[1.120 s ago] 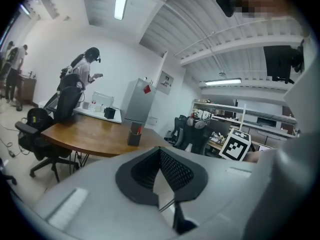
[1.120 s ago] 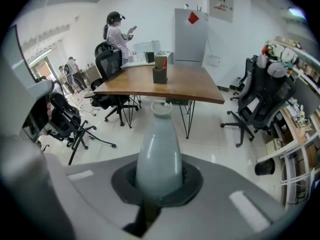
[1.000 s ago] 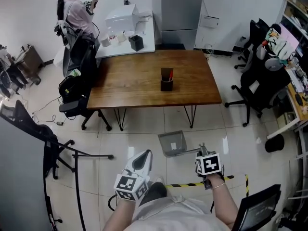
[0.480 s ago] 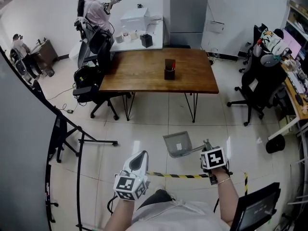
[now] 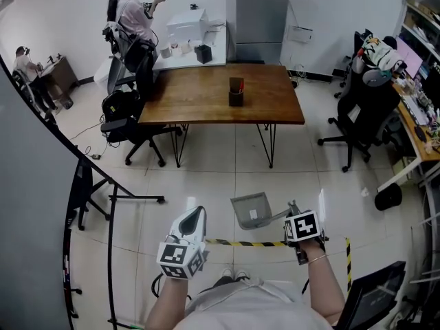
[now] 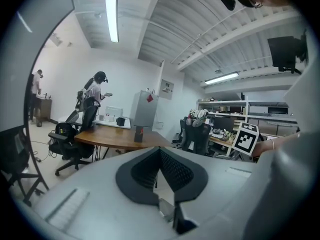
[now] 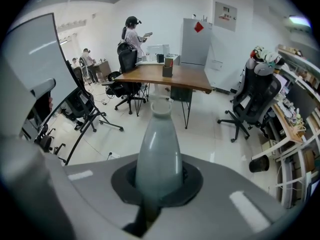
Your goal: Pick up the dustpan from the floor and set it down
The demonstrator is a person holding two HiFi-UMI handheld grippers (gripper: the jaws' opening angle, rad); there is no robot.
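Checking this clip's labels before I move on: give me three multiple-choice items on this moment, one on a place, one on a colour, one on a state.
1. Where does the dark holder stand?
A. on the floor
B. on the wooden table
C. on an office chair

2. What colour is the dustpan?
A. grey
B. red
C. yellow

3. How is the right gripper?
A. open and empty
B. shut on a cloth
C. shut on the dustpan's handle

Answers:
1 B: the head view shows the holder near the middle of the brown tabletop.
2 A: pan and handle are plain grey in the head view and the right gripper view.
3 C: the right gripper view shows the grey handle clamped between the jaws.
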